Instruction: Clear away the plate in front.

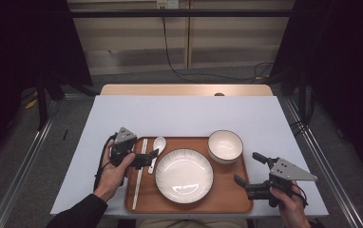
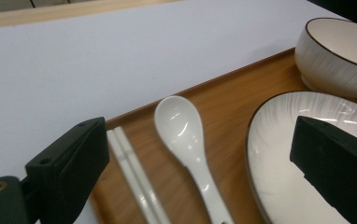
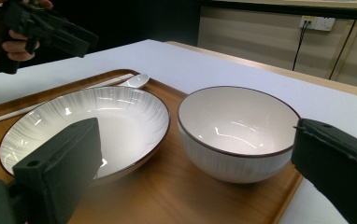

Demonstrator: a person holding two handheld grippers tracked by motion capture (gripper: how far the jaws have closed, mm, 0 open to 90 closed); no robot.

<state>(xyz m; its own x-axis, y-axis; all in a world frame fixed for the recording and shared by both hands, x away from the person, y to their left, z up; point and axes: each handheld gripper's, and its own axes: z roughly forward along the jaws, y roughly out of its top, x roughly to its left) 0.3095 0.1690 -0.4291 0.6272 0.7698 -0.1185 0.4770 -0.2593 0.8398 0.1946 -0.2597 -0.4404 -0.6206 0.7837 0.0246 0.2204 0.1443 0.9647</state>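
Right gripper (image 1: 248, 169), jaws wide and empty, hangs at the tray's (image 1: 227, 202) near right edge; left gripper (image 1: 146, 158), open too, straddles the spoon (image 2: 186, 135) between chopsticks (image 2: 137, 177) and plate (image 1: 184, 175). Likely step: lower squarely, close on the handle. Bowl (image 1: 225, 146) beyond.

A wooden tray (image 1: 227, 197) sits at the table's (image 1: 184, 114) near edge, holding chopsticks (image 1: 139, 173) along its left edge, a spoon (image 1: 157, 146) beside them, a plate (image 1: 184, 175) mid-tray and a bowl (image 1: 225, 146) at its far right corner
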